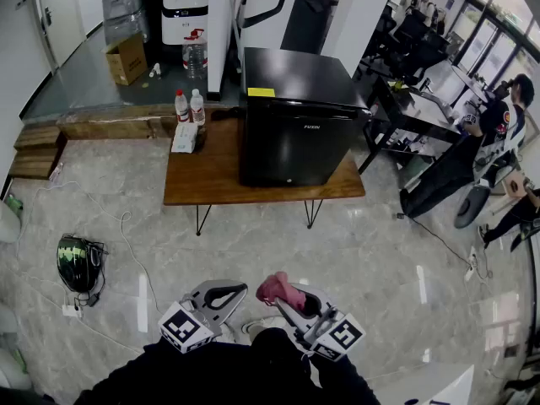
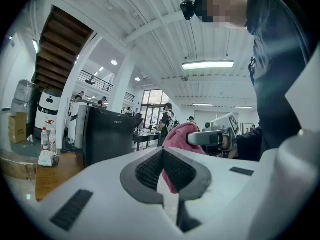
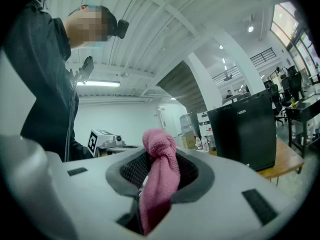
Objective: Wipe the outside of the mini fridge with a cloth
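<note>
While the mini fridge (image 1: 295, 125) stands on the tabletop (image 1: 211, 177) well ahead, the right tongs (image 1: 285, 302) clamp the pink cloth (image 1: 275, 288) and the left tongs (image 1: 240, 292) sit closed on nothing.

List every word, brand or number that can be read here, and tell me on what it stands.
White brand word on the door of the mini fridge: too small to read surely.
The yellow sticker on its top: blurred.
Labels on the bottles: too small.
So nothing can be quoted.

Wooden table (image 1: 211, 180), bottles (image 1: 197, 106), cardboard box (image 1: 126, 58)
</note>
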`<state>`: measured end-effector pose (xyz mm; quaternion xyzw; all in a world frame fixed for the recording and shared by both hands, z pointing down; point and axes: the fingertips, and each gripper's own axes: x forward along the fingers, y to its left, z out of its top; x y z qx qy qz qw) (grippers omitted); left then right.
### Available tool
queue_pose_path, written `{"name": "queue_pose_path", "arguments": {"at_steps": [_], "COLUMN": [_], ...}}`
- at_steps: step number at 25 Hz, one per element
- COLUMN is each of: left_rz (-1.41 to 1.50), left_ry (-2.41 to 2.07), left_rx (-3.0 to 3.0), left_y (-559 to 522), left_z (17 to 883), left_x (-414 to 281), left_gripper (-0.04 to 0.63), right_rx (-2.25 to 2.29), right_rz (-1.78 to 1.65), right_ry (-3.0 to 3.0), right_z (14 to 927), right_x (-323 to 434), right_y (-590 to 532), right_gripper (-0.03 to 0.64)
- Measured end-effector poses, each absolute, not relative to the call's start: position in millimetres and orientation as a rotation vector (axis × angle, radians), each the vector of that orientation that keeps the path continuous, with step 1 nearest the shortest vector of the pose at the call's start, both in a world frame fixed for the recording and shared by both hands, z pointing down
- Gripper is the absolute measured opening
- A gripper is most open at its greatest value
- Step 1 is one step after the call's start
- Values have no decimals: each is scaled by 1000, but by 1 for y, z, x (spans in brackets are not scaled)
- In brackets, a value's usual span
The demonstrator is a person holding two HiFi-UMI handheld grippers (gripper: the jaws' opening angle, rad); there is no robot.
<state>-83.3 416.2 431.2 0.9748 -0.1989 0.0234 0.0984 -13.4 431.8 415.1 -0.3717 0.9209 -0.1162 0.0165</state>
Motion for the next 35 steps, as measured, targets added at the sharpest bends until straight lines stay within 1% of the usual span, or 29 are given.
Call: {"name": "queue_pose_path", "arguments": {"at_steps": [8,16,21,23,28,35], "left_rz": [70,77,60,75,-23,-6], "left_ry": [-558,-593,-635,-650,-596,-720], "left_rx": [2923,2911,2944,2943,2889,2897], "left_y": [442,443,430,425,403,340], "left_z": [431,428,415,417,425,409], "left_x": [-101,-109,-109,-104,-76,-23], "left_gripper": [6,6,6,8,6,6], "right_rx": [-1145,-1120,-1216,-1259,-1345,-1286], "right_rz": [-347,-409,-322,-301,-290,-291], "right_ry": [2874,2766,2741,2728,2690,2674], "right_z": [412,403,383,381,392,389], "right_x": [-41,-36,-25,-17,22,84], "right_y": [448,449,437,431,410,354], "right_gripper": [112,115,120,120,121,121]}}
